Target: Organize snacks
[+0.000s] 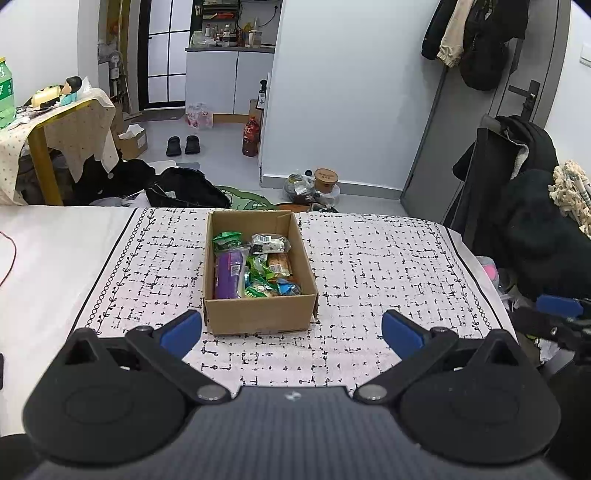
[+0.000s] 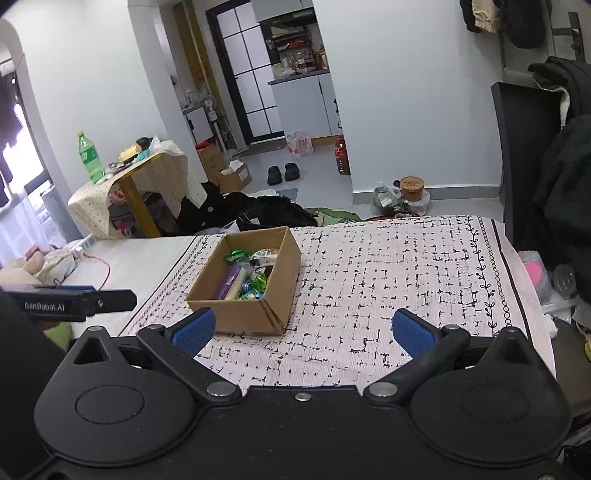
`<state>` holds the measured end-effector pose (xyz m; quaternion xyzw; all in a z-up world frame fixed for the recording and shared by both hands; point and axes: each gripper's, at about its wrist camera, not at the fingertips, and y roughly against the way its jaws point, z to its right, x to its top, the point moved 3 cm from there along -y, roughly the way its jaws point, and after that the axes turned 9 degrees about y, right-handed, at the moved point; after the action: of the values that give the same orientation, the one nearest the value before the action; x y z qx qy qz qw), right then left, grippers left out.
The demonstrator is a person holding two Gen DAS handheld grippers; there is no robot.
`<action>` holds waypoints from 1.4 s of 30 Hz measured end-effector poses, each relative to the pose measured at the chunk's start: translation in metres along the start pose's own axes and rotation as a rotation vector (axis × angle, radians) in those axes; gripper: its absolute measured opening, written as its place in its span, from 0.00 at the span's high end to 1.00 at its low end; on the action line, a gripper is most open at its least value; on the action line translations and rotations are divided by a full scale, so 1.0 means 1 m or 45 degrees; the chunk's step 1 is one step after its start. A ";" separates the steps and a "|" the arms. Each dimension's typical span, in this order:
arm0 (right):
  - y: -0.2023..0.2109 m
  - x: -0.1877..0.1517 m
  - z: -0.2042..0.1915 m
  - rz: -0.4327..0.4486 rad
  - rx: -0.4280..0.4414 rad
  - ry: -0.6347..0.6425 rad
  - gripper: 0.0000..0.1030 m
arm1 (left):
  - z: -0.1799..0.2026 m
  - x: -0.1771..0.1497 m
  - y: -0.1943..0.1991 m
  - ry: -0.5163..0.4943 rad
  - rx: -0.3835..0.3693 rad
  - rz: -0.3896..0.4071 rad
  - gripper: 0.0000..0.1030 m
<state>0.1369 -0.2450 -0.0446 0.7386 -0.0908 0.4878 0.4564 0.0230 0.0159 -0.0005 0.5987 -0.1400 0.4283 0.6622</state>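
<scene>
Cardboard box [image 1: 259,273] sits on the patterned cloth [image 1: 369,266] covering the bed, open-topped, holding crinkled snack packets [image 1: 258,264] (one purple, several green). Left gripper [image 1: 291,330] and right gripper [image 2: 304,330]: jaws spread wide, empty, blue-padded. Only the right view shows the box's folded corner seam and the green bottle [image 2: 89,157].

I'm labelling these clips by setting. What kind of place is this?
Most likely a small lived-in apartment: coats hang by the door, slippers sit on the floor, a kitchen counter shows behind. The snack box sits on a patterned cloth.
</scene>
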 end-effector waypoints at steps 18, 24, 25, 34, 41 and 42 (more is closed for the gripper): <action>-0.004 -0.003 0.000 -0.015 0.004 -0.023 0.00 | 0.003 -0.001 0.002 -0.006 -0.016 0.000 0.00; -0.004 -0.003 -0.001 -0.017 0.004 -0.027 0.00 | 0.003 -0.002 0.000 -0.004 -0.019 -0.004 0.00; -0.004 -0.003 -0.001 -0.017 0.004 -0.027 0.00 | 0.003 -0.002 0.000 -0.004 -0.018 -0.005 0.00; -0.004 -0.003 -0.002 -0.015 -0.001 -0.026 0.00 | 0.002 -0.002 0.000 -0.002 -0.017 -0.007 0.00; -0.004 -0.003 -0.002 -0.017 0.000 -0.026 0.00 | 0.003 -0.002 0.000 -0.002 -0.017 -0.009 0.00; -0.004 -0.003 -0.002 -0.017 0.000 -0.027 0.00 | 0.003 -0.002 0.000 -0.002 -0.017 -0.009 0.00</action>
<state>0.1365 -0.2420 -0.0493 0.7443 -0.0906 0.4769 0.4586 0.0229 0.0129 -0.0013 0.5951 -0.1414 0.4247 0.6674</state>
